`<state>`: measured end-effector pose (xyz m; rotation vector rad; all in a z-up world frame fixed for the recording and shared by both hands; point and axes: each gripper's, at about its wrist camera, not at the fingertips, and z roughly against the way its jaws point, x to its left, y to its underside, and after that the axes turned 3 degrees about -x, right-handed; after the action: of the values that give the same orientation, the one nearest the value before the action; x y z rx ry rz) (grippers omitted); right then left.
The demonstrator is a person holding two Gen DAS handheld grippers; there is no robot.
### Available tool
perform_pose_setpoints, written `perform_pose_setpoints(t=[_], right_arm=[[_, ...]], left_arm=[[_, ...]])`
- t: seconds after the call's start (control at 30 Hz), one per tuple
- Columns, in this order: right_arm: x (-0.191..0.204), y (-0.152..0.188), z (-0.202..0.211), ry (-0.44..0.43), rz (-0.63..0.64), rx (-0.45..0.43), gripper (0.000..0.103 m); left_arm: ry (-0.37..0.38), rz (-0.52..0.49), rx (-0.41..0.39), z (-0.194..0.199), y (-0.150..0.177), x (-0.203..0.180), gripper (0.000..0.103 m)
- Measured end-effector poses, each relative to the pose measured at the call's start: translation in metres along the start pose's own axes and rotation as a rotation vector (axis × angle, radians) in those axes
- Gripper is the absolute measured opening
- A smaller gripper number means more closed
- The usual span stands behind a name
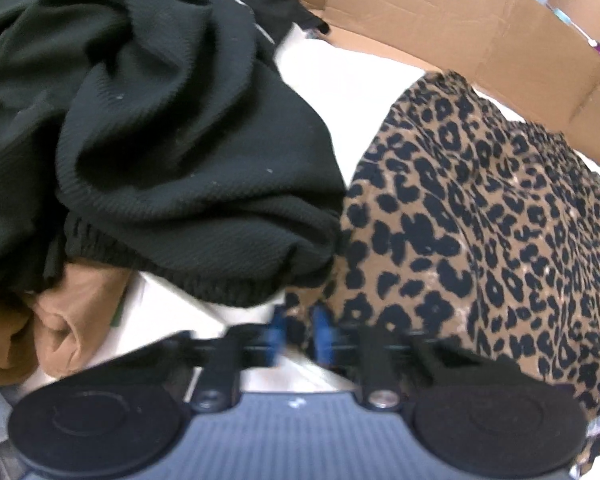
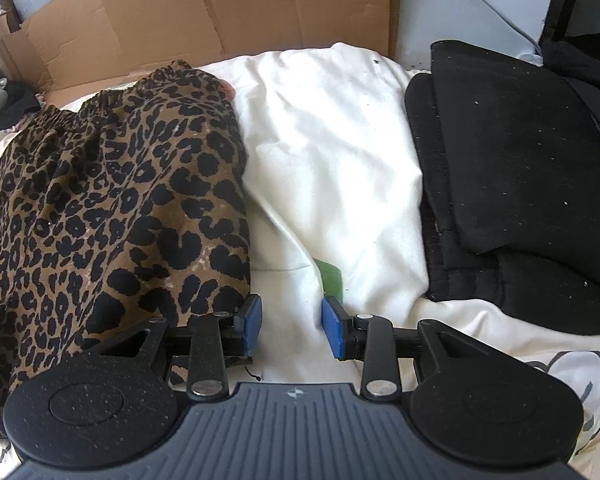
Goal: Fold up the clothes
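A leopard-print garment lies on a white sheet, its elastic waistband at the far end. My left gripper is shut on the near left edge of the leopard fabric, with the blue pads close together on it. In the right wrist view the same garment lies at the left. My right gripper is open over the white sheet, just right of the garment's near corner, with nothing between its blue pads.
A crumpled black garment and a tan one are piled left of the leopard piece. A stack of folded black clothes lies at the right. A cardboard wall stands behind the sheet.
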<state>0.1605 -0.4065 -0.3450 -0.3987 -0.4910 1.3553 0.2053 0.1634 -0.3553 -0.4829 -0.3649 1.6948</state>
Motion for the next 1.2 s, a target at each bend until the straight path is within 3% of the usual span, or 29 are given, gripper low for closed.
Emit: perform_pose_setpoints(t=[0.23, 0.47, 0.87, 1.2], right_arm=[[-0.001, 0.001, 0.002, -0.002, 0.0, 0.0, 0.04], [-0.005, 0.001, 0.003, -0.001, 0.0, -0.003, 0.04], [-0.016, -0.005, 0.004, 0.016, -0.015, -0.034, 0.04], [0.0, -0.005, 0.0, -0.076, -0.054, -0.046, 0.04]], left_arm=[[0.0, -0.107, -0.111, 0.051, -0.007, -0.013, 0.006], [-0.026, -0.107, -0.181, 0.082, -0.015, -0.001, 0.006], [-0.121, -0.092, -0.166, 0.063, -0.019, 0.016, 0.006], [-0.145, -0.082, -0.156, 0.061, -0.021, 0.014, 0.006]])
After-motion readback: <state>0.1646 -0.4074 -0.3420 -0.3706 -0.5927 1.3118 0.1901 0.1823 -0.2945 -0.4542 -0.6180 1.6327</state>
